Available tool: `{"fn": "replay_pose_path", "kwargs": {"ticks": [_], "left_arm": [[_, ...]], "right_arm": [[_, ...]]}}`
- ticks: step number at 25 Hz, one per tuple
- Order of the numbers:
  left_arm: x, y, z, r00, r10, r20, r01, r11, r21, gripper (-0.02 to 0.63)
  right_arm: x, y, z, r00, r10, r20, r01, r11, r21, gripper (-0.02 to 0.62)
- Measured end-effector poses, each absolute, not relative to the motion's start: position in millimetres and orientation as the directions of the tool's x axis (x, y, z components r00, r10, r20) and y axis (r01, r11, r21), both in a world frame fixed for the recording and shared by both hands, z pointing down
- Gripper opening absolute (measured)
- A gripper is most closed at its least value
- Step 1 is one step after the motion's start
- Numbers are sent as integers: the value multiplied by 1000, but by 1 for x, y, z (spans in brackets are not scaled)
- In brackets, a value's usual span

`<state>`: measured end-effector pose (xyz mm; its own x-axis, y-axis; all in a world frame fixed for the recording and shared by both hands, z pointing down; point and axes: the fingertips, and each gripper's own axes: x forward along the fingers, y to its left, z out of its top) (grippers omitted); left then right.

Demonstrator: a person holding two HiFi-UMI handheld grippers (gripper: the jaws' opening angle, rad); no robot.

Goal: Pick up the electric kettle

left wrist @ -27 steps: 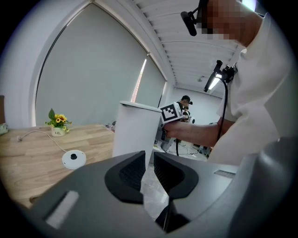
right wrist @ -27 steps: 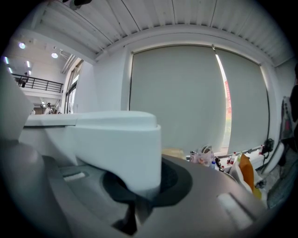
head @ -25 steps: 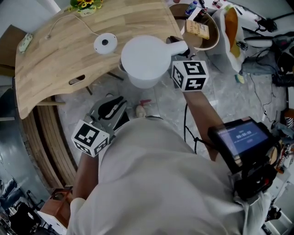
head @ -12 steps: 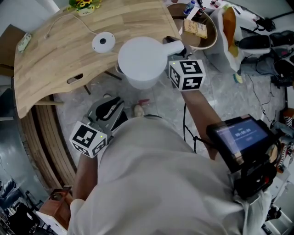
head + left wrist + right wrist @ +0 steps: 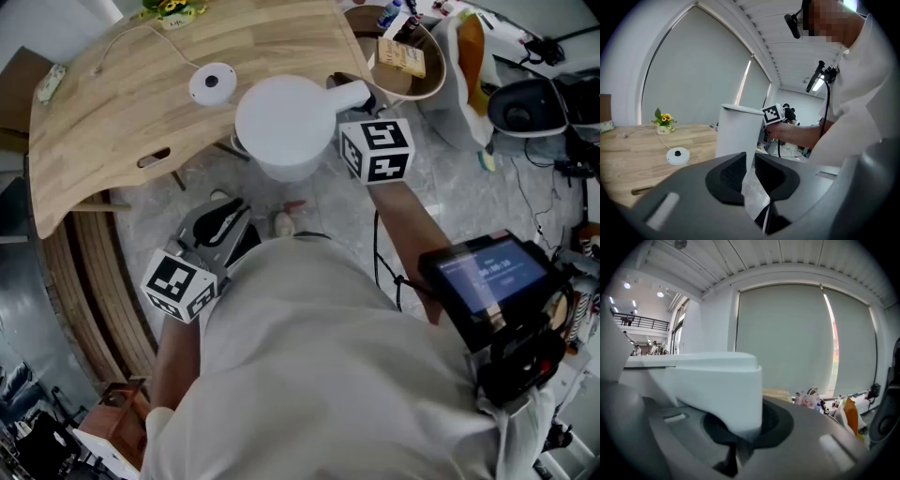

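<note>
On the left, the left gripper (image 5: pixel 225 217) was held low over the floor, and its jaws were parted by only a narrow slit with nothing gripped between them. The electric kettle (image 5: pixel 284 117) was seen ahead of those jaws and above them, slightly to their right and well apart from them. No contact was made from that side.

Ahead and to the left of the same jaws, the round white base (image 5: pixel 212 82) was left on the wooden surface (image 5: pixel 141 112) with nothing on it. The kettle was therefore judged to be off its base and carried past the surface's edge, although its underside was hidden from every view.

The kettle was kept upright, its long axis vertical and its lid level. Its handle (image 5: pixel 717 390) was pointed out sideways, straight into the right gripper (image 5: pixel 361 98). There the jaws were clamped on that white handle, with the kettle's body just ahead of them and to their left. All the load was taken by the right side, so any further lift was judged to depend on that single off-centre grip being held firm against tipping.
</note>
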<state>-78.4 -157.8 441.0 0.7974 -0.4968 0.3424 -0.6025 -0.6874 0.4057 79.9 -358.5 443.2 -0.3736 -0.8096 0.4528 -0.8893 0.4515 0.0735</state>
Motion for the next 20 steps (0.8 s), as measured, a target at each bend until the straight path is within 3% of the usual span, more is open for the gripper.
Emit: {"fn": "replay_pose_path", "kwargs": {"ticks": [20], "left_arm": [[-83, -168, 433, 808, -488, 330, -588, -704, 399, 66]], "right_arm": [[75, -364, 434, -359, -820, 445, -891, 443, 99, 31]]}}
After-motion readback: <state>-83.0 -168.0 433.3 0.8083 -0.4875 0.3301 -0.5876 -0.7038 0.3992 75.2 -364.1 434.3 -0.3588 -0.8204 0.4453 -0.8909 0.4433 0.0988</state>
